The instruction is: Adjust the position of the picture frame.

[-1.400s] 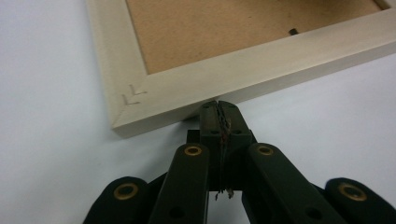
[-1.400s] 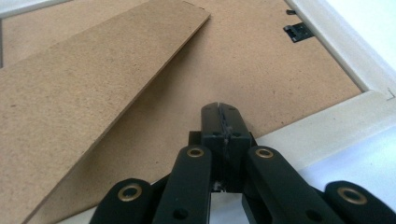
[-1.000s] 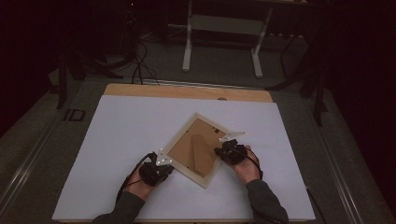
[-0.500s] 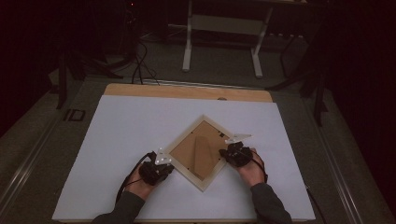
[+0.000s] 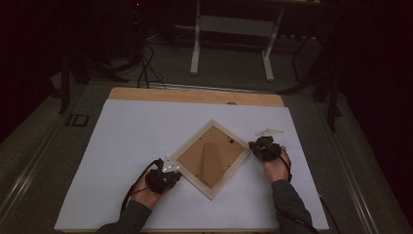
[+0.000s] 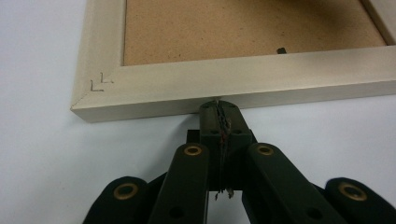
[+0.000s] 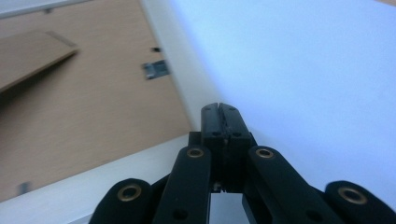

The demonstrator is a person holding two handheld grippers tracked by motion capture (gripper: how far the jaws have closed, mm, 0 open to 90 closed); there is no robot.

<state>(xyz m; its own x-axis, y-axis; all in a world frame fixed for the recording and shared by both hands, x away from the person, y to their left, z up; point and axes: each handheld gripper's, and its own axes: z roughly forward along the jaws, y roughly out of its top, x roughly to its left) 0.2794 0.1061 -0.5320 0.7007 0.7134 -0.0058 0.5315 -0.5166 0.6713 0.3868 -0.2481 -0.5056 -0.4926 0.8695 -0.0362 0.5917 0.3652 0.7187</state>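
High view, from the near edge outward: two sleeved forearms are seen coming in over a white, matt sheet (image 5: pixel 146 131) that covers most of a rectangular table, and a strip of light brown wood (image 5: pixel 195 96) is left bare along the far edge. A black two-jaw left gripper (image 5: pixel 168 171) is held with its tip against the lower left edge of a square picture frame of pale, cream-painted wood (image 5: pixel 213 191), which lies face down near the middle of the sheet, turned corner-on like a diamond. The black right gripper (image 5: pixel 254 146) is set at the frame's right corner. A brown fibreboard backing (image 5: pixel 195 158) with a folded easel stand (image 5: pixel 214 157) is shown inside the frame.

Left gripper view: the jaws are seen pressed together with nothing between them, the tip touching the frame's smooth outer edge (image 6: pixel 243 100). A mitred corner joint is visible, and small angular marks (image 6: pixel 100 84) are scratched or stapled there; they cannot be read as writing. The backing is grainy and dull.

Right gripper view: the jaws are likewise closed on nothing, placed over the frame's corner. A small metal hanger plate (image 7: pixel 154 70) and dark retaining tabs are fixed on the backing. No brand or label can be made out.

Beyond the table, grey carpet, dark cables and white metal legs (image 5: pixel 197 44) are seen.
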